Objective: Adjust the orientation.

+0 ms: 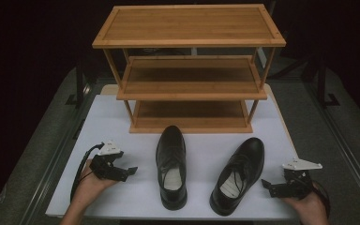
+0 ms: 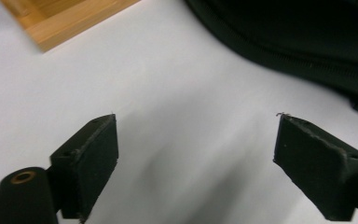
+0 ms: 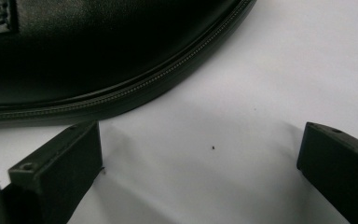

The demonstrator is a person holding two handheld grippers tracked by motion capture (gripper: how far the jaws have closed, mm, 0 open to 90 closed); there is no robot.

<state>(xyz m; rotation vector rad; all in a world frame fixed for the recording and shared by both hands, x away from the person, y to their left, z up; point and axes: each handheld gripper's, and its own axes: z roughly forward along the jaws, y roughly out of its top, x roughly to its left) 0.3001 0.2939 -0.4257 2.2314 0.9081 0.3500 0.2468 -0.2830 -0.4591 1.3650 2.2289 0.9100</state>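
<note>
Table (image 1: 122, 117): a white, smooth, matte rectangular top is lying under everything, with grey floor showing at both sides.
Rack (image 1: 189, 26): a three-tier bamboo shelf rack is standing at the far middle of the table, flat slatted boards with raised rims on thin square posts; its pale wooden corner (image 2: 60, 18) is peeking into the left gripper view.
Left shoe (image 1: 171, 165): a black leather lace-up is sitting upright just in front of the rack, toe pointing at the bottom shelf, a pale insole showing at the heel; its dark stitched edge (image 2: 298, 42) is curving across the top right of the left gripper view.
Right shoe (image 1: 238, 172): the matching black lace-up is sitting beside it, apart from it, toe angled away to the right; its glossy upper and finely stitched welt (image 3: 98, 56) are looming in the right gripper view.
Writing: nothing readable is showing on shoes, insoles or rack.
Left gripper (image 1: 130, 171): the person's left hand is holding it low on the table, left of the left shoe and clear of it; in the left gripper view (image 2: 196, 163) its blocky black jaws are standing wide apart with bare table between them.
Right gripper (image 1: 265, 185): it is resting in the right hand just right of the right shoe's heel; in the right gripper view (image 3: 200, 168) its jaws are spread wide, gripping nothing, the shoe's sole edge lying just beyond the left jaw.
</note>
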